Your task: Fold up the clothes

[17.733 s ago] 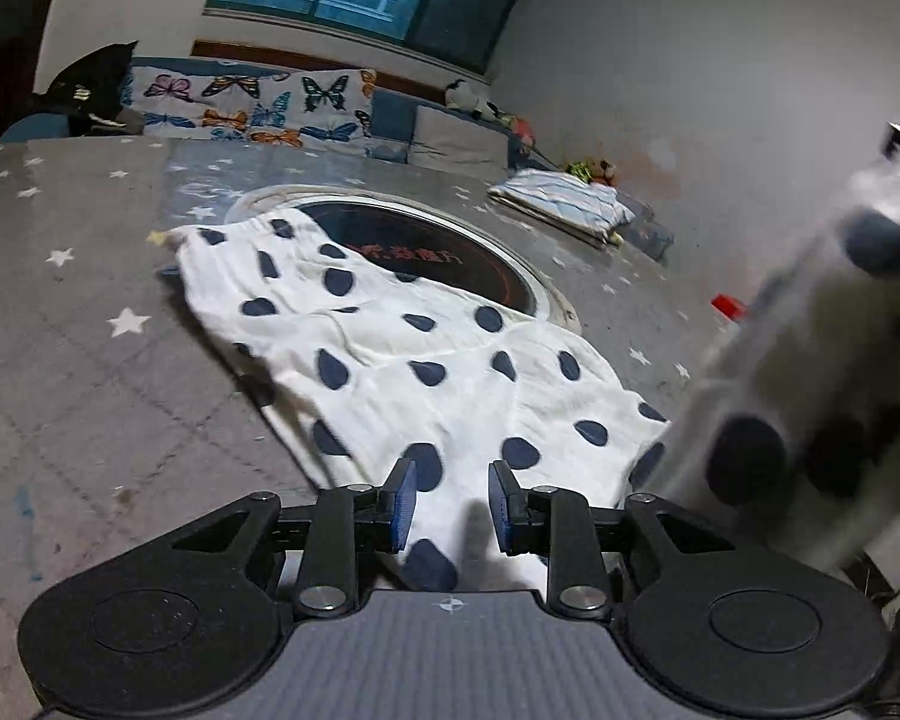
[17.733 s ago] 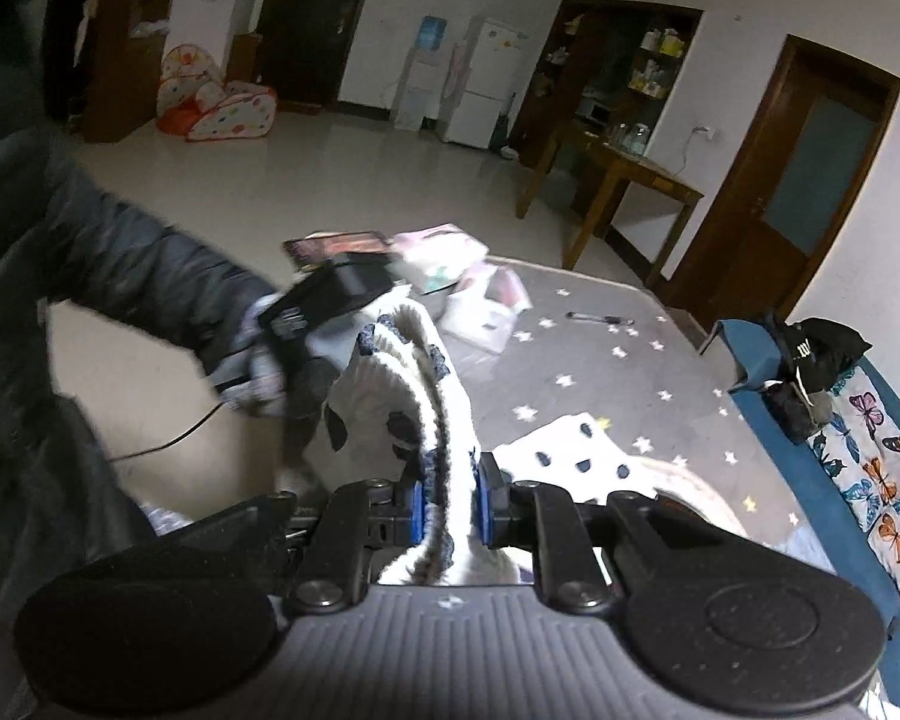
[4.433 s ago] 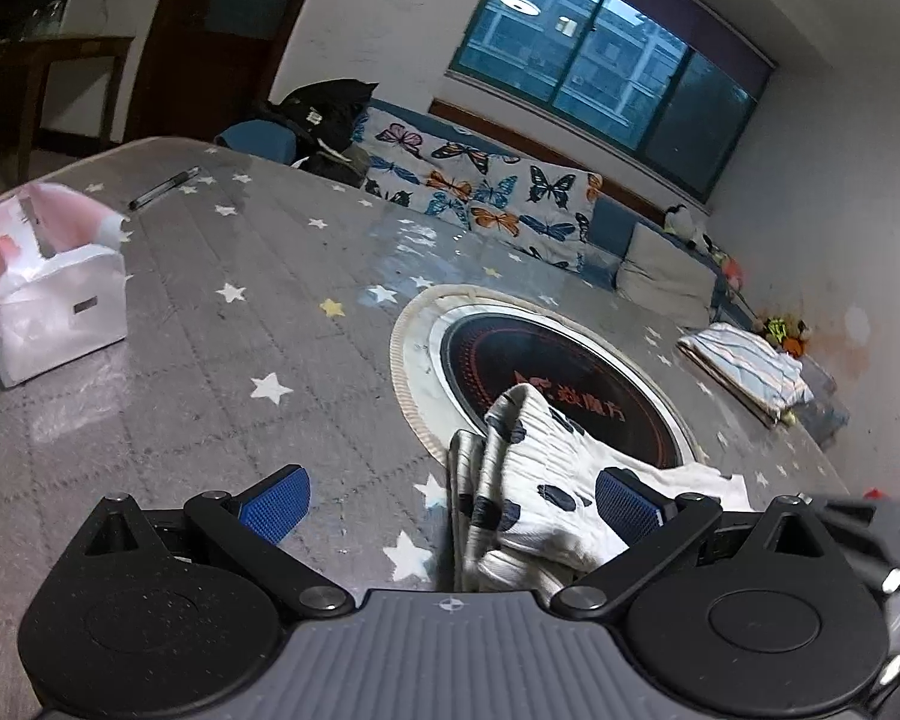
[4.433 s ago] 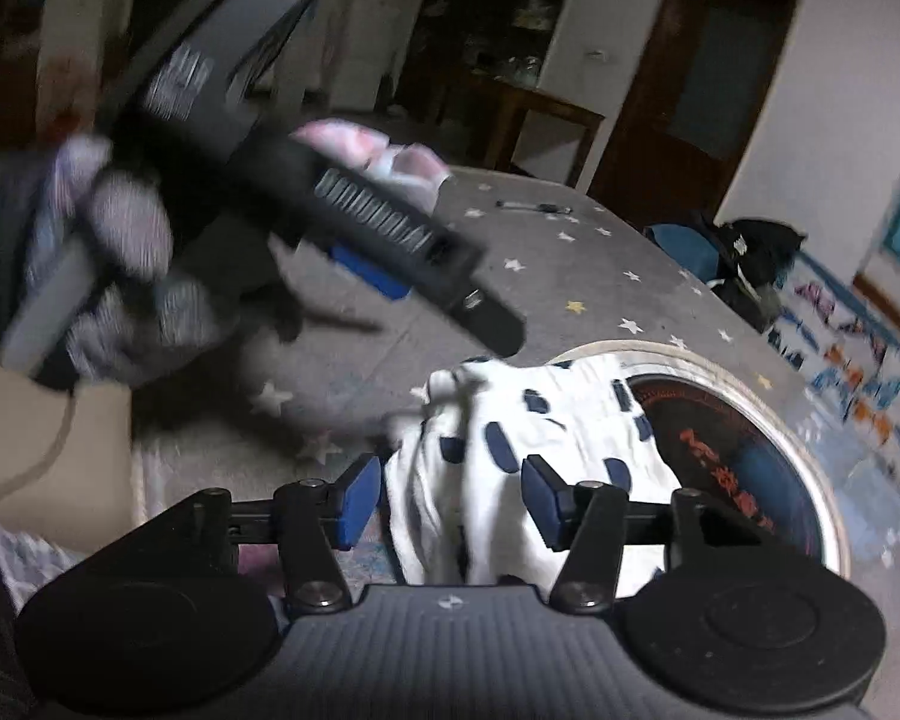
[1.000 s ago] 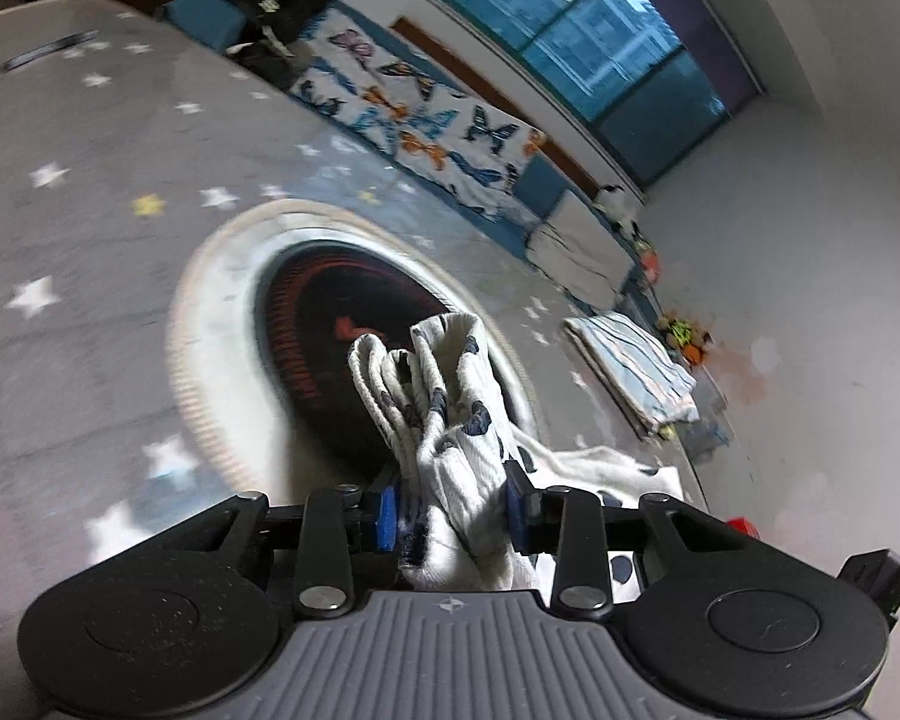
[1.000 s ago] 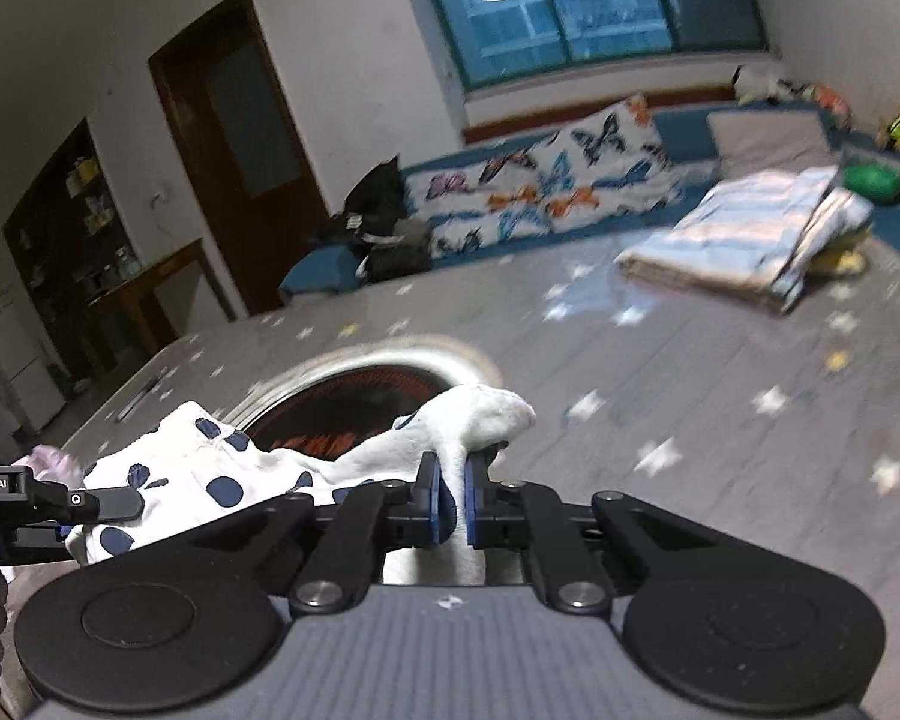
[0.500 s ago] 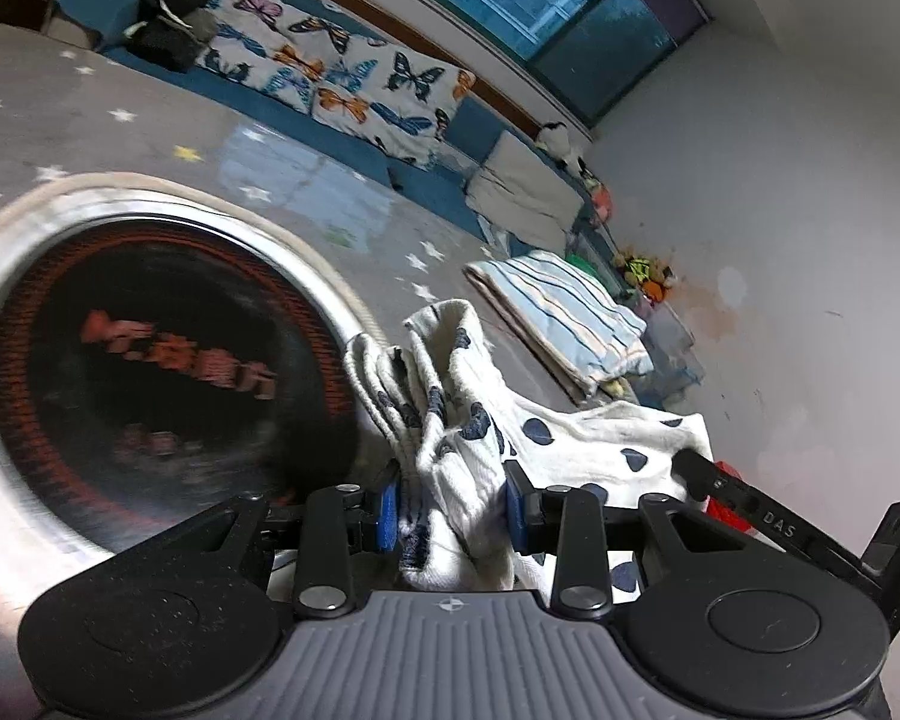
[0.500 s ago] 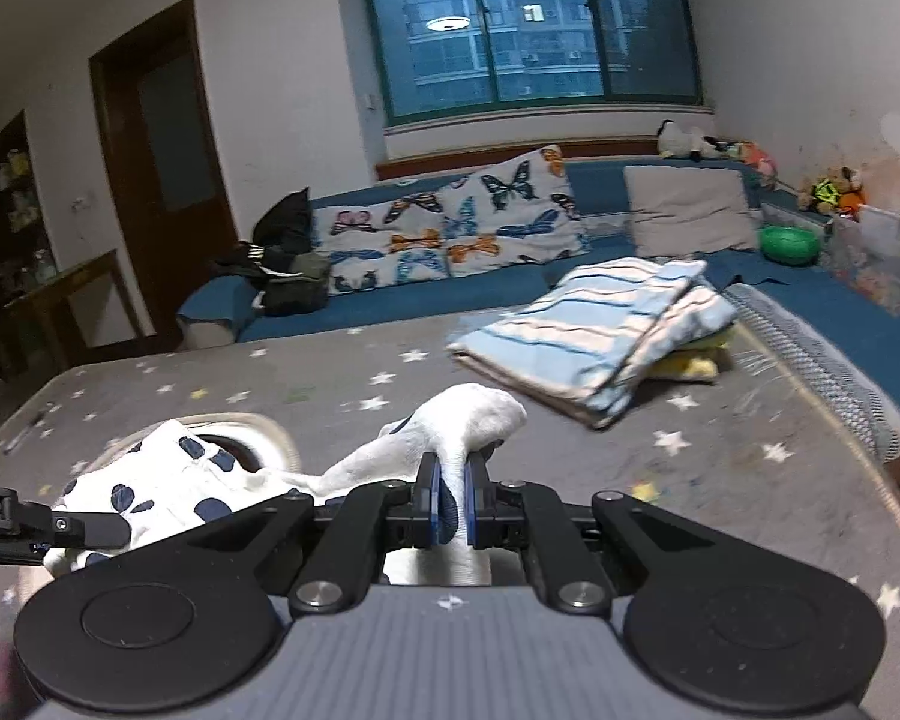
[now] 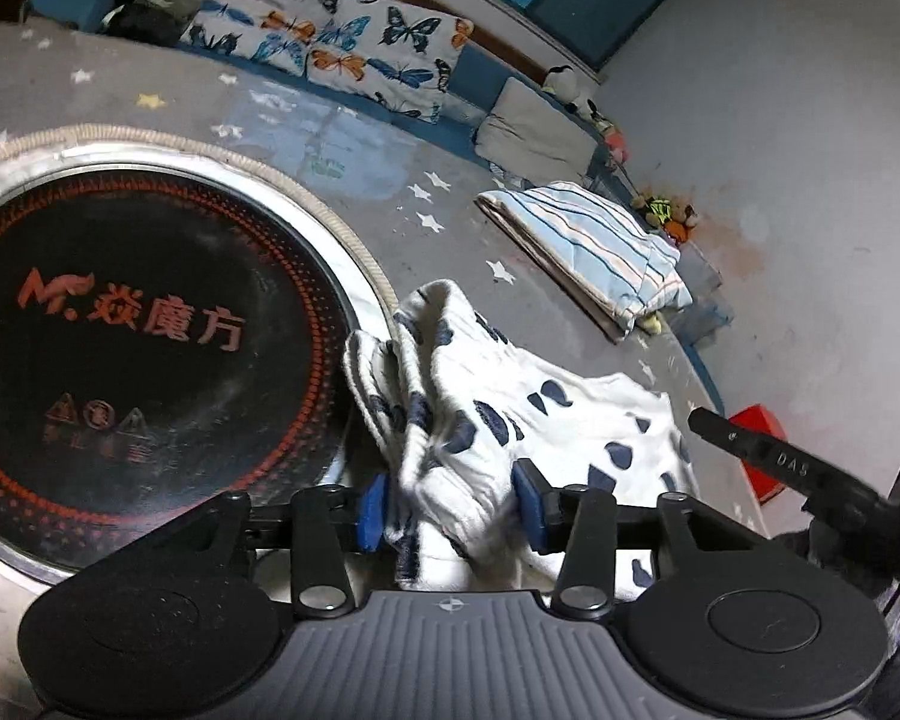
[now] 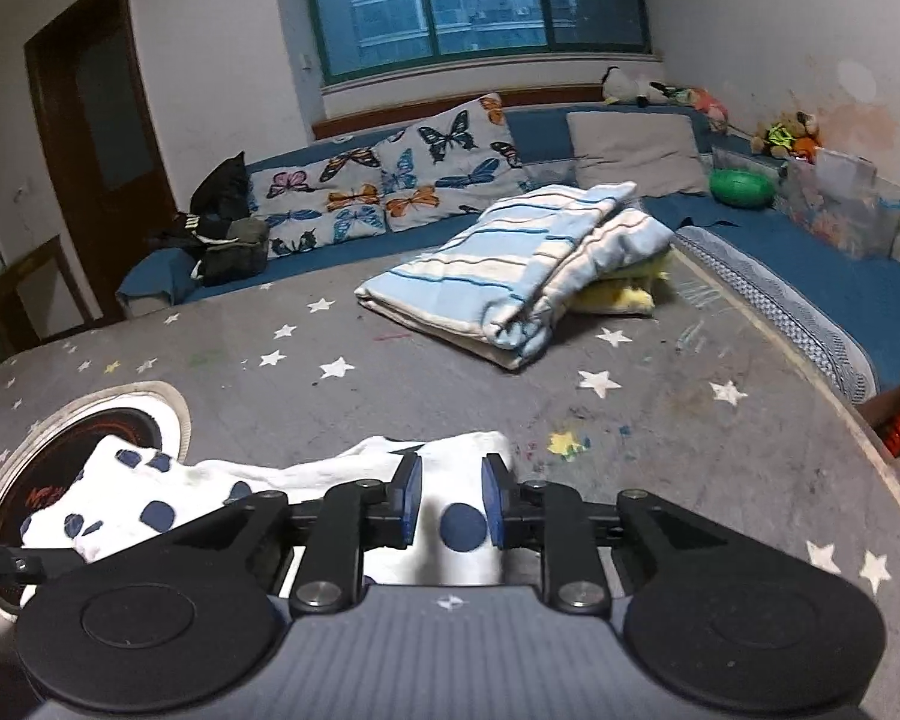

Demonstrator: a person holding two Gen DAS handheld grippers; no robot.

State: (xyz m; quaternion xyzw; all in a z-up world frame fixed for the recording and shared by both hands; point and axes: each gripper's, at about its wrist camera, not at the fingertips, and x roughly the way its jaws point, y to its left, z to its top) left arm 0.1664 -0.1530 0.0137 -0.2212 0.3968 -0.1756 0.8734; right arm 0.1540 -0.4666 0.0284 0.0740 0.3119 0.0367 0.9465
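Note:
The white garment with dark blue dots (image 9: 546,414) lies bunched on the grey star-patterned table (image 10: 450,384), beside the round black cooktop. My left gripper (image 9: 450,507) straddles its thick folded end. Its jaws are opening and the blue pads stand just off the cloth. In the right wrist view the same garment (image 10: 150,498) stretches leftward. My right gripper (image 10: 450,507) is over its flat right end. Those jaws are opening too, with the cloth lying slack between and below the pads. A finger of the right gripper (image 9: 750,450) shows at the right of the left wrist view.
A folded blue-striped blanket (image 10: 510,276) sits on the table's far side over something yellow. The round black cooktop (image 9: 138,330) is set into the table at the left. A red box (image 9: 762,438) lies past the table's right edge. Butterfly cushions (image 10: 390,186) line the bench behind.
Both grippers carried the pinched garment away from the cooktop toward the striped blanket and lowered it. Both pairs of jaws have since parted, and the cloth now rests on the table.

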